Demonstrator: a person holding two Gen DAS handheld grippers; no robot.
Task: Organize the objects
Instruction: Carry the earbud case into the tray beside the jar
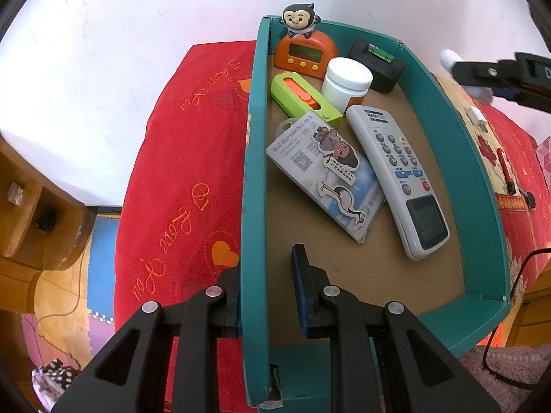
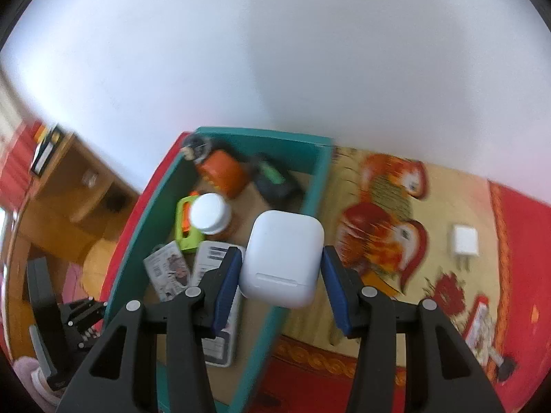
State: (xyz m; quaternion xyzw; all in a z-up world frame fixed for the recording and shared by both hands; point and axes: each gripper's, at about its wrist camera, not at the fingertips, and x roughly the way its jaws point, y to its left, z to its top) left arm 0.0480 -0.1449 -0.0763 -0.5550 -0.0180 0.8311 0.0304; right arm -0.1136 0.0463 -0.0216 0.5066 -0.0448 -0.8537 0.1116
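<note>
Right claw (image 2: 280, 275) gripping earbud case (image 2: 282, 258), hinge-end up

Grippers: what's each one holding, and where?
Left gripper clamps the teal box by its side wall. Right gripper holds the white earbud case across its sides.

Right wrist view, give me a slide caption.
Right gripper carries a white earbud case above the teal box's wall.

Plain white wall (image 1: 137, 34) behind everything, pretty bright daylight. Wooden shelf unit (image 1: 38, 206) off to the left, and colourful foam puzzle mats (image 1: 100, 247) covering the floor below.
</note>
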